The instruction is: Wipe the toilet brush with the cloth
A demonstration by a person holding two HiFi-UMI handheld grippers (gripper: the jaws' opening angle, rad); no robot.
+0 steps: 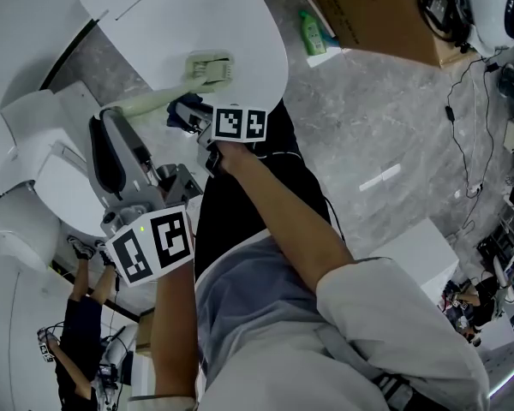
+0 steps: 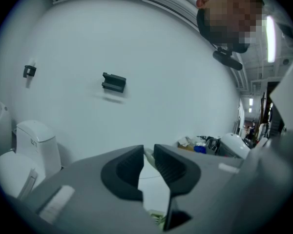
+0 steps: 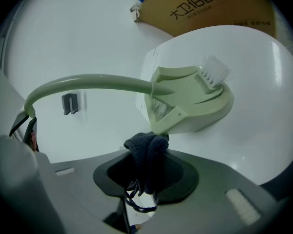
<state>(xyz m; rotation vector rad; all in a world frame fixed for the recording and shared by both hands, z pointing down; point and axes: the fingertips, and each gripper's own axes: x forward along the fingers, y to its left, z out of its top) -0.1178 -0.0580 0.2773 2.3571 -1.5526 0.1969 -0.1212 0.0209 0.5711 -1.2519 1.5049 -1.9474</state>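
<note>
The right tongs are clamped tight on a dark cloth. Its bunched tip touches the lower edge of the pale green brush head at 12 o'clock. The left tongs are almost closed, pinching the brush handle's end, which shows only as a pale sliver between the jaws. The brush head lies against a white surface.

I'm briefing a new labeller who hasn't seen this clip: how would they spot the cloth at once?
Start at the white oval surface at the top of the head view, where the pale green plastic toilet brush is held over it. Right below the brush's head, the right hand-held gripper pinches a small bunched navy knit cloth, the only dark, soft thing there.
</note>
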